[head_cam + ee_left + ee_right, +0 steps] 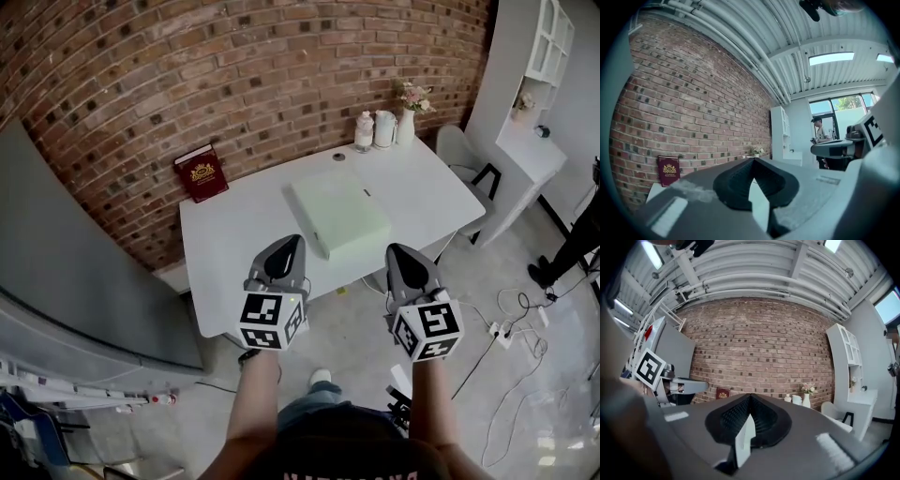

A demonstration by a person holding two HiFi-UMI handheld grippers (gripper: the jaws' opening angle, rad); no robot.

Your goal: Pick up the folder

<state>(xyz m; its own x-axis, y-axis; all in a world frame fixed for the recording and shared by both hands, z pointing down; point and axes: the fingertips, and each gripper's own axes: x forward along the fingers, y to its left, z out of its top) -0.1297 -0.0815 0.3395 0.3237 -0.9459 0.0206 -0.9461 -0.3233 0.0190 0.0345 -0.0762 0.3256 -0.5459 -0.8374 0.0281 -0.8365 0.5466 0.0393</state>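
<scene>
The folder is a pale green, flat rectangle lying in the middle of the white table, a little towards its front edge. My left gripper is held level over the table's front edge, just left of the folder's near corner, with its jaws shut and empty. My right gripper hangs at the same height just right of the folder's near end, also shut with nothing in it. In the left gripper view the left gripper shows its pads meeting, and so does the right gripper in the right gripper view.
A dark red book leans against the brick wall at the table's back left. Jars and a vase of flowers stand at the back right corner. A white chair and white shelving are on the right, with cables on the floor.
</scene>
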